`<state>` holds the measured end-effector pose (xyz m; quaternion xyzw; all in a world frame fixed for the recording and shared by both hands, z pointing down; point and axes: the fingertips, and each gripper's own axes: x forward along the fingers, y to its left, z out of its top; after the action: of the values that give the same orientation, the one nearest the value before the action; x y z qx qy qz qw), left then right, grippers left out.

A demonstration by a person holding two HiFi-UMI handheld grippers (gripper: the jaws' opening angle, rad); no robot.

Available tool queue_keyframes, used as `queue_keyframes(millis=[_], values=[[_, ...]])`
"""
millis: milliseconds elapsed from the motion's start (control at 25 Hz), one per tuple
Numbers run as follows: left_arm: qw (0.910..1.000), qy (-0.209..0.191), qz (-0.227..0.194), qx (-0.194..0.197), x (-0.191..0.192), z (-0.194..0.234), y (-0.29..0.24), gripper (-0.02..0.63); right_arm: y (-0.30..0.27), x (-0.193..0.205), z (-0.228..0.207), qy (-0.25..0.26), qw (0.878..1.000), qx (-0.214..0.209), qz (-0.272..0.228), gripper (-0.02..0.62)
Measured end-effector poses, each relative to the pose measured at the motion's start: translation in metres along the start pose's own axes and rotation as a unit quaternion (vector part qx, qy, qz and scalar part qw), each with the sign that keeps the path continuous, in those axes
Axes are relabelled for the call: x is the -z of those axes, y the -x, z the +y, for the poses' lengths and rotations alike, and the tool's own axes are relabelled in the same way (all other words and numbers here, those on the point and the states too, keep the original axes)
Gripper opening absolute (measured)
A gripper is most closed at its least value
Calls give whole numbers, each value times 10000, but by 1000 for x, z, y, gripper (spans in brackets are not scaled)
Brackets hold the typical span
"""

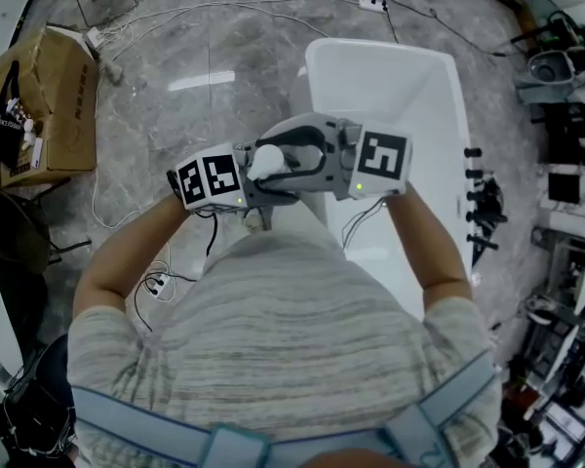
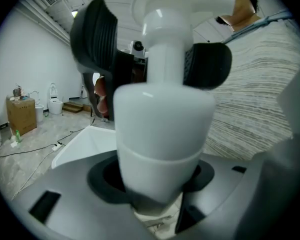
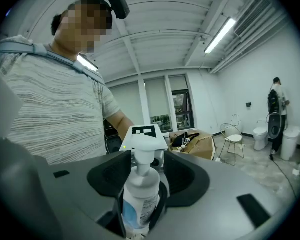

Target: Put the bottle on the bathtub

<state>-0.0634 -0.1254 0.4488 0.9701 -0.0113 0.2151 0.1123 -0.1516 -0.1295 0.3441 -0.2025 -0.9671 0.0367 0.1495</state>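
A white pump bottle [image 1: 266,161] is held upright in front of the person's chest, over the near end of the white bathtub [image 1: 390,76]. Both grippers meet on it from opposite sides. In the left gripper view the bottle [image 2: 162,119] fills the frame and sinks between the jaws of my left gripper [image 2: 155,204], with black pads on either side of its neck. In the right gripper view the bottle [image 3: 139,194], with its blue label, stands between the black pads of my right gripper [image 3: 140,206], which press against its sides. The bottle's base is hidden.
The bathtub [image 2: 85,139] stands on a grey marble floor. A cardboard box [image 1: 49,96] and loose cables lie at the left, and equipment racks [image 1: 565,193] stand at the right. A wire chair [image 3: 233,134] and a standing person [image 3: 276,104] are across the room.
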Motion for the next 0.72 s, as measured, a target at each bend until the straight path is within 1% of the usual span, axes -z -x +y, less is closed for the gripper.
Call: queue_keyframes(millis=[160,200,240,280,360,440,560,720], values=[[9995,-103,123,259,-11,26,-4,249,20,-1,-25,71,9997,-217,22,199],[9994,-137,119,307,-15,35,-4,249,26,-3,-33,63,9996,-289,-6,184],[9992,-151,105,342,-20,44,-5,250,32,-6,-40,41,9993,-355,-49,141],[9992,-162,80,365,-26,54,-6,250,40,-7,-47,4,9991,-402,-105,121],[9990,-208,53,380,-39,72,-12,250,56,-9,-61,-29,9988,-450,-171,121],[9989,-220,72,400,-47,88,-18,249,70,-7,-73,32,9989,-461,-117,118],[9990,-127,163,408,-49,104,-21,250,81,-2,-88,100,9990,-433,10,119],[9991,-39,268,323,-48,122,-23,249,88,4,-103,7,9991,-416,20,121]])
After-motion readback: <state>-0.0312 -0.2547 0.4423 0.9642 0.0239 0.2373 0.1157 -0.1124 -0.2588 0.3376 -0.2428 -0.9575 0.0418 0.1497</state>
